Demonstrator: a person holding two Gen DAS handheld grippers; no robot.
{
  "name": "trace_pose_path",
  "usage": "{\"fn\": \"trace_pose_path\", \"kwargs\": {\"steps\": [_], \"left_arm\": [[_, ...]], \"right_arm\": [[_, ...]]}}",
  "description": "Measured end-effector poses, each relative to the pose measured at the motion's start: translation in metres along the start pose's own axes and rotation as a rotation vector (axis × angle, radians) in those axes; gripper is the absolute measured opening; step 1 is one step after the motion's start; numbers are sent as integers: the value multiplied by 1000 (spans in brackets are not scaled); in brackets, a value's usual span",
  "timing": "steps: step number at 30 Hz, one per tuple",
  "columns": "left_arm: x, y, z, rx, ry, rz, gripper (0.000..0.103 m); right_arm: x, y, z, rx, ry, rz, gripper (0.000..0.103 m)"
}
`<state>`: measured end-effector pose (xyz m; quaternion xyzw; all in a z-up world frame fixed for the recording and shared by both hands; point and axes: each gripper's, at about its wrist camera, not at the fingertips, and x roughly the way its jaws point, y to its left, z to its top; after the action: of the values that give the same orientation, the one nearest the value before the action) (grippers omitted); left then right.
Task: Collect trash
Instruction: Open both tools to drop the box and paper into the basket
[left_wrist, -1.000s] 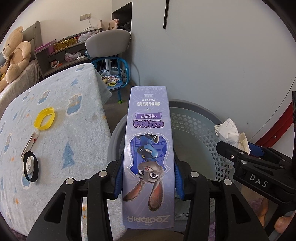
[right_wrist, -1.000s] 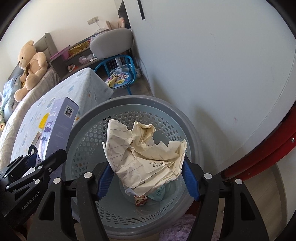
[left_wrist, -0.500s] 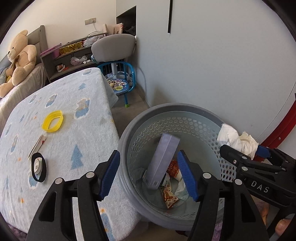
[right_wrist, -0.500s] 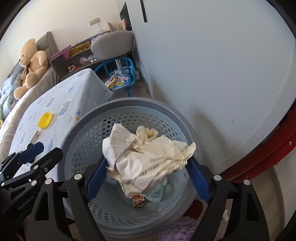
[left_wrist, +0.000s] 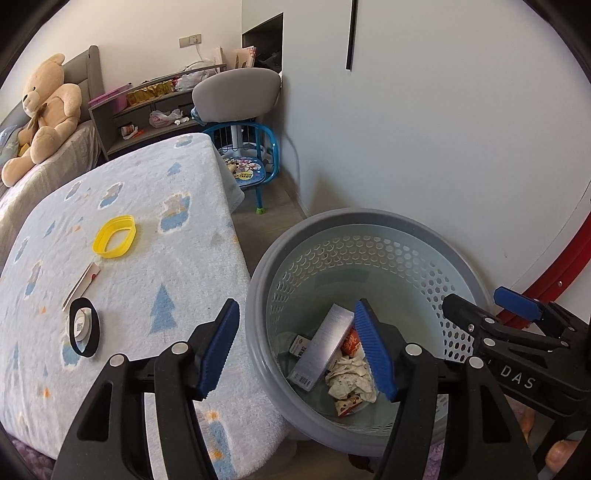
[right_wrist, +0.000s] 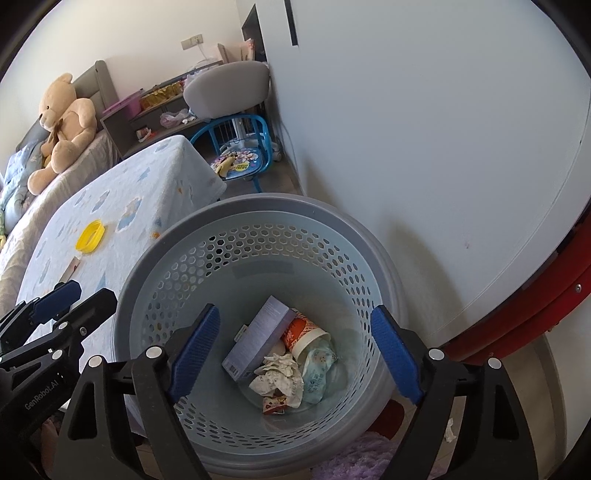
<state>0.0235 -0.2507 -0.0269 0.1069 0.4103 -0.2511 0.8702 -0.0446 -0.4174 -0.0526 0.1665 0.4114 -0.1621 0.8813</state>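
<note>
Trash basket (right_wrist: 258, 221) now holding the dropped purple box (right_wrist: 256, 338) and crumpled paper (right_wrist: 279, 374), "DAS" right gripper (right_wrist: 295, 350) and "GenRobot.AI" left gripper (left_wrist: 299, 347) both hanging empty, fingers spread.

Both views are bright with soft daylight, sharp through the centre; fisheye bending curves the white wall (right_wrist: 424, 129) and bows straight edges toward the rim; black vignette fills the corners; the basket (right_wrist: 258, 218) throws a soft shadow rightward onto the wall at centre right; the wall is palest at upper right; the lower edges look dimmer and slightly soft.
</note>
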Motion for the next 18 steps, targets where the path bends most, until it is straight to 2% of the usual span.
{"fn": "trace_pose_path", "kwargs": {"steps": [18], "left_arm": [[-10, 9, -3, -28, -12, 16, 65]], "right_arm": [[0, 1, -1, -2, -1, 0, 82]]}}
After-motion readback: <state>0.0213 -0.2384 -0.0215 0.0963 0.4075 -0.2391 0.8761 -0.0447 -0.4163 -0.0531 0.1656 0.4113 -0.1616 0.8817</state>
